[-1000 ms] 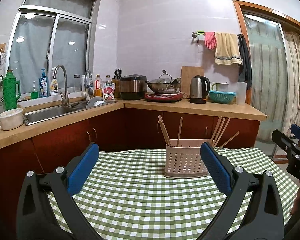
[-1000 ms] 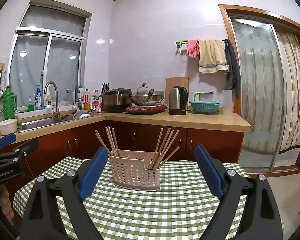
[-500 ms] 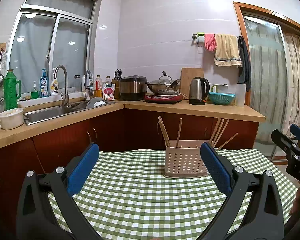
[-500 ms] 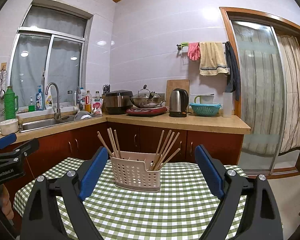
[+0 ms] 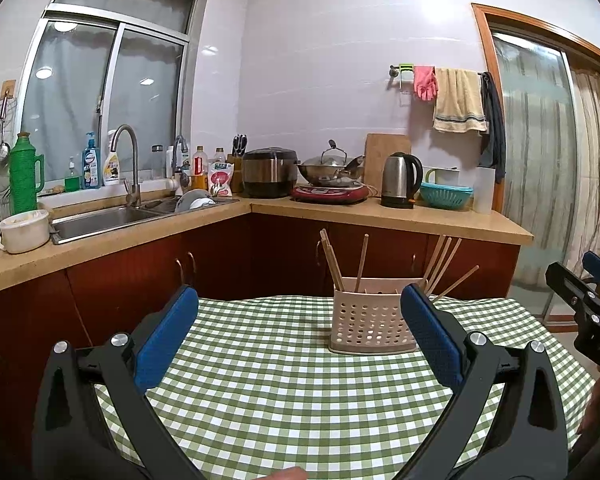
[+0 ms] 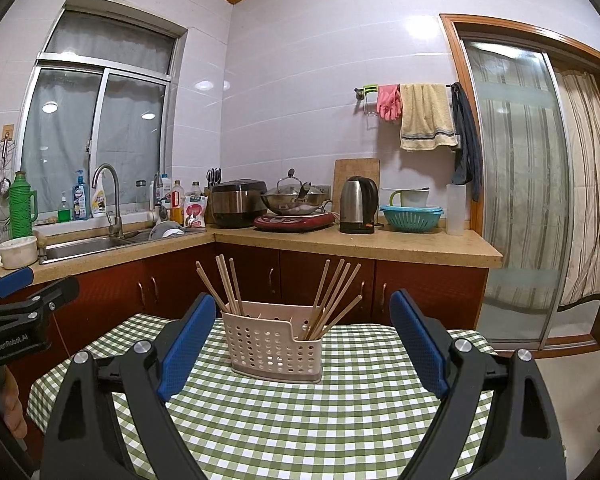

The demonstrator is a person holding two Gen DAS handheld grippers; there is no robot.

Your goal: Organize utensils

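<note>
A beige perforated utensil basket stands on the green checked tablecloth near the table's far edge. Several wooden chopsticks stand in it, in a left group and a right group; they also show in the left wrist view. My left gripper is open and empty, held above the table in front of the basket. My right gripper is open and empty, the basket between its fingers in view but farther away. Each gripper shows at the edge of the other's view.
Behind the table runs an L-shaped counter with a sink, rice cooker, wok, kettle and blue colander. A glass sliding door is at the right.
Both views have shifted only slightly. The grippers stay open and empty, and the basket and chopsticks have not moved.
</note>
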